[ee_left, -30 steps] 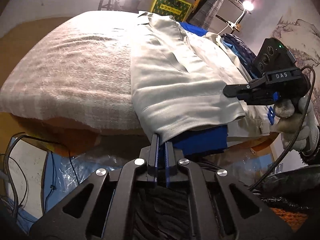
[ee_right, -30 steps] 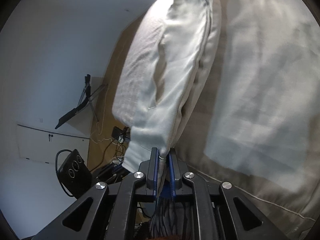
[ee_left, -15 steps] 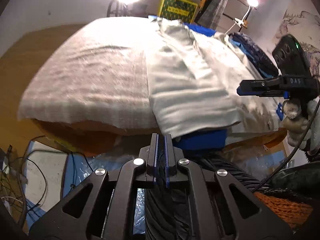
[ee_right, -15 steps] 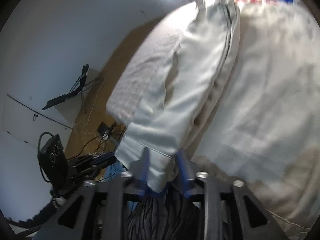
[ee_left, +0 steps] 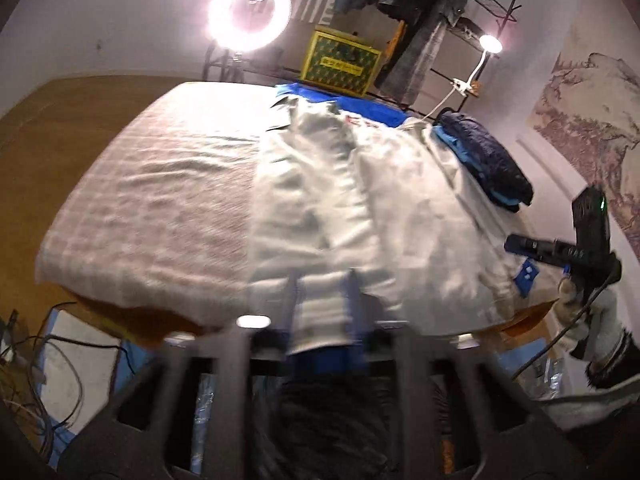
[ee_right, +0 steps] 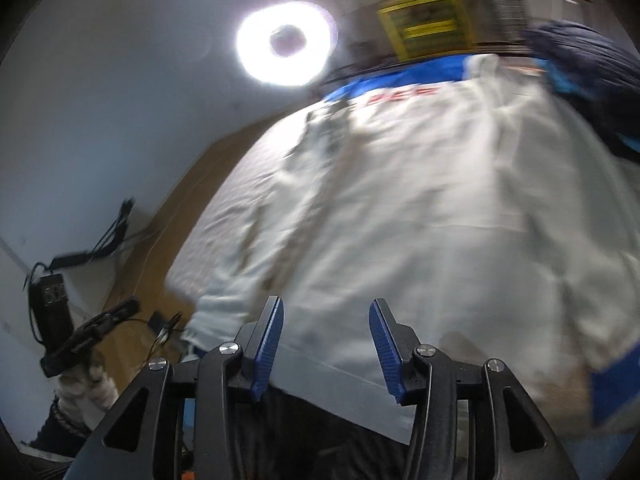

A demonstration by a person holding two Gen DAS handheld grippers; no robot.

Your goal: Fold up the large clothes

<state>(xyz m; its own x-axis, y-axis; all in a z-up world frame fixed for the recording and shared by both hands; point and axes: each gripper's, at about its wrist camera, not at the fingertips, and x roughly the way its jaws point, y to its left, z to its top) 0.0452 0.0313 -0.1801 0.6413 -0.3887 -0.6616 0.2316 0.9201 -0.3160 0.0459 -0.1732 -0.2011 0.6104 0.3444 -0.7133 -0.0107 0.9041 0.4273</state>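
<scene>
A large cream-white garment (ee_left: 352, 200) lies lengthwise on the bed, with one side folded over along its left edge; its hem hangs at the near edge. It also fills the right wrist view (ee_right: 420, 220). My left gripper (ee_left: 322, 304) is open and blurred, its fingers on either side of the hem, holding nothing. My right gripper (ee_right: 326, 340) is open and empty above the garment's near edge; it also shows at the right of the left wrist view (ee_left: 520, 245).
A beige blanket (ee_left: 152, 208) covers the bed's left half. A dark blue folded pile (ee_left: 484, 160) sits at the far right. A ring light (ee_left: 250, 16), a yellow box (ee_left: 340, 64) and a clothes rack (ee_left: 440, 20) stand behind. Cables (ee_left: 36, 356) lie on the floor.
Both grippers let go of the garment's hem and opened. They pulled back from the bed edge, and the folded side now rests on the garment.
</scene>
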